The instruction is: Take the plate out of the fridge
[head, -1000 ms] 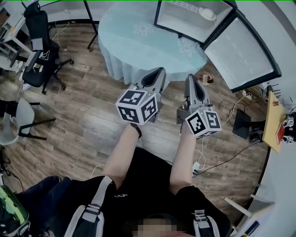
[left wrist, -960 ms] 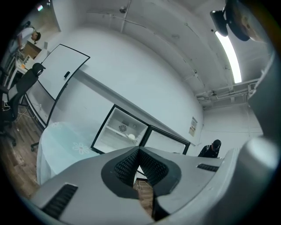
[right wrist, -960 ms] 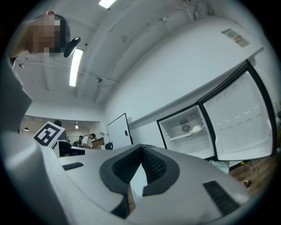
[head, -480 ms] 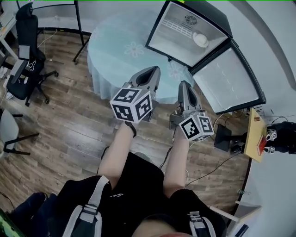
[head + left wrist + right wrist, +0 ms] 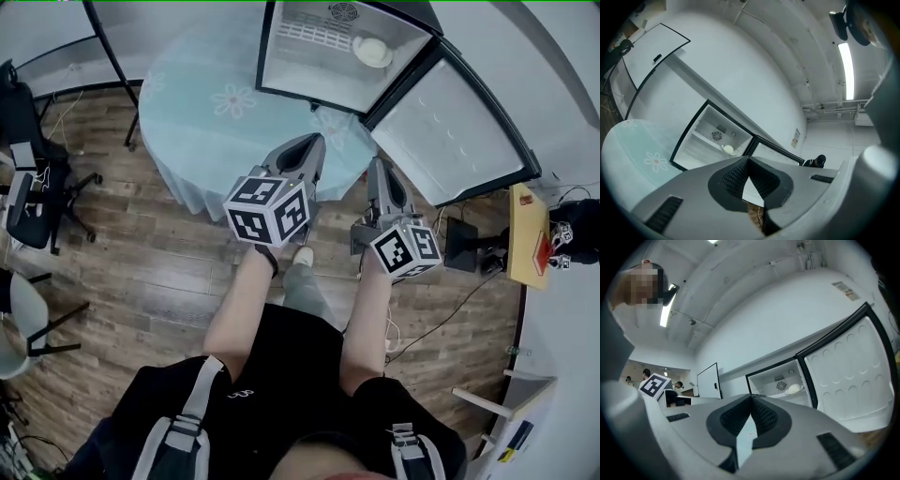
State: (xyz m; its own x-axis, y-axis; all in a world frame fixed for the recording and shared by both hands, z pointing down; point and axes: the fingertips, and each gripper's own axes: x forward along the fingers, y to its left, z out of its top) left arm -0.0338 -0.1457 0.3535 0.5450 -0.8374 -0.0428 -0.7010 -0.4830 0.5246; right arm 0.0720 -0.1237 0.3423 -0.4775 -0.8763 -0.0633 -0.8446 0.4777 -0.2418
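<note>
Plate point(image 5: 372, 52) sits on a shelf inside the open fridge point(image 5: 305, 70), whose door point(image 5: 450, 131) swings out to the right. A round table point(image 5: 206, 103) with a pale blue flowered cloth stands in front of the fridge, between it and the person. The left gripper point(image 5: 307, 141) and right gripper point(image 5: 380, 166) are held at the table's near edge, jaws pressed together on nothing.

The plate point(image 5: 372, 52) sits on a shelf inside the fridge point(image 5: 309, 66), near its right wall — the fridge door point(image 5: 450, 131) stands open to the right. A table point(image 5: 206, 103) stands before the fridge's left side, with a chair point(image 5: 28, 178) well left of it.
</note>
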